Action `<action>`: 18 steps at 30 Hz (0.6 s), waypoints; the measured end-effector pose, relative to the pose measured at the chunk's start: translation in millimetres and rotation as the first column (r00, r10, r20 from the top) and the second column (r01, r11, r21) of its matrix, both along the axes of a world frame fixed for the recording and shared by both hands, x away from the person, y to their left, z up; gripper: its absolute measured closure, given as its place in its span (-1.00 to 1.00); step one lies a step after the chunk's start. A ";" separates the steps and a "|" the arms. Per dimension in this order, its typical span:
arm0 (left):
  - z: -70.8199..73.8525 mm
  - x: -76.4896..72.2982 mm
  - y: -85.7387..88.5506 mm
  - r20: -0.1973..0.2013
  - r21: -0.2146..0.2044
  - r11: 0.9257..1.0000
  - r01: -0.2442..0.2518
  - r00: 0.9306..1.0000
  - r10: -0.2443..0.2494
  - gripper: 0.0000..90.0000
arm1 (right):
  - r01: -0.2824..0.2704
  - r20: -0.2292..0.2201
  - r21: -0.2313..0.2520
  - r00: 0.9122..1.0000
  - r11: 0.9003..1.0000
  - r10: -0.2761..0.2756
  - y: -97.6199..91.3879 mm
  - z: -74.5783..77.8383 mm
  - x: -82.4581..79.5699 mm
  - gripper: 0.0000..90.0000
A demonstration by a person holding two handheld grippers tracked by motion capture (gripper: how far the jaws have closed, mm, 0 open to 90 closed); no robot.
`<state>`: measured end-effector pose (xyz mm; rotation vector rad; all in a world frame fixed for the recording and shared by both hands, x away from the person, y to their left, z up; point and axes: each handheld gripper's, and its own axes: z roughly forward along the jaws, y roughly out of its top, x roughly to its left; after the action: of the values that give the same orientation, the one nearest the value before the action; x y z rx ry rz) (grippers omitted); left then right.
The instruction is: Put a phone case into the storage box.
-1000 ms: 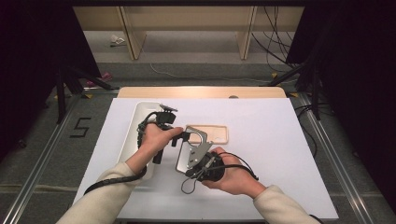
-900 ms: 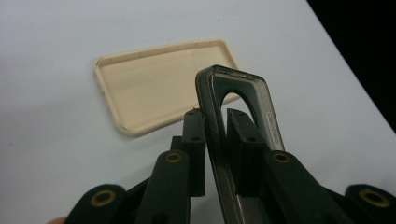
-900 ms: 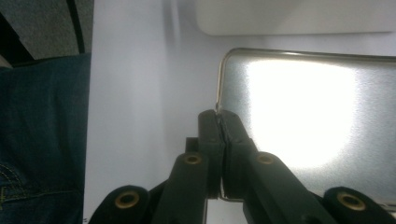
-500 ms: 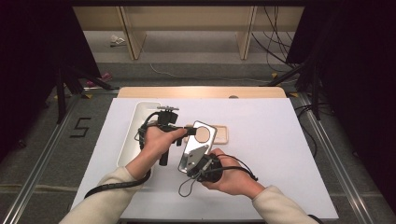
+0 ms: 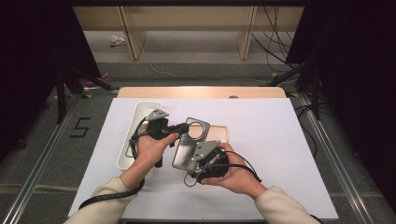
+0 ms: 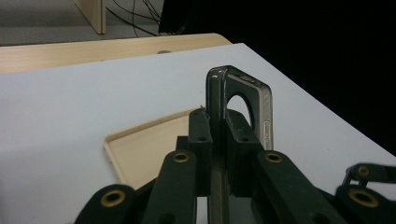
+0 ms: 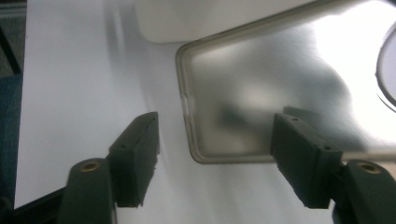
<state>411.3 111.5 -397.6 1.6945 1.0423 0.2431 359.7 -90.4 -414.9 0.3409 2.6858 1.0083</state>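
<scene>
The left gripper (image 6: pixel 218 154) is clamped on the phone case's (image 5: pixel 190 142) edge above the wooden tray (image 6: pixel 149 147), so with the right gripper's (image 7: pixel 217 158) jaws apart beside it, it could twist loose.

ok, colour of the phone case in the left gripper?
Smoky grey, translucent phone case; clearest in the left gripper view, clamped in the left gripper.

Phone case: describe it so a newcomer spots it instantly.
On the white table, look between the two hand-held grippers near the middle. The left gripper pinches a translucent grey phone case, held off the table. Its large round camera hole sets it apart from the white bin and flat wooden tray.
</scene>
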 end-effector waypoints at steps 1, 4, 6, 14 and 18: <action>-1.1 -2.1 4.6 0.010 -0.009 1.000 -0.010 1.000 0.010 0.82 | 0.014 -0.001 0.020 1.000 1.000 -0.014 -3.2 1.4 1.0 -0.34; -1.6 -4.8 10.8 0.030 -0.026 0.999 -0.021 0.999 0.022 0.82 | 0.036 -0.005 0.055 0.999 0.998 -0.036 -8.0 3.9 2.0 -0.41; -1.6 -6.7 13.9 0.043 -0.037 0.999 -0.025 0.999 0.026 0.82 | 0.044 0.005 0.070 0.999 0.997 -0.045 -11.4 4.6 2.9 -0.42; -1.5 -11.7 22.7 0.082 -0.064 0.997 -0.035 0.996 0.040 0.82 | 0.105 -0.025 0.125 0.994 0.987 -0.103 -27.9 3.4 7.7 -0.51; -0.4 -13.9 25.1 0.096 -0.068 0.997 -0.035 0.995 0.041 0.82 | 0.140 -0.043 0.167 0.990 0.976 -0.134 -36.5 3.0 9.5 -0.60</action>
<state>397.4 136.6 -397.9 1.5887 1.0005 0.3095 369.1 -126.9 -412.0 0.5712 2.5675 1.2007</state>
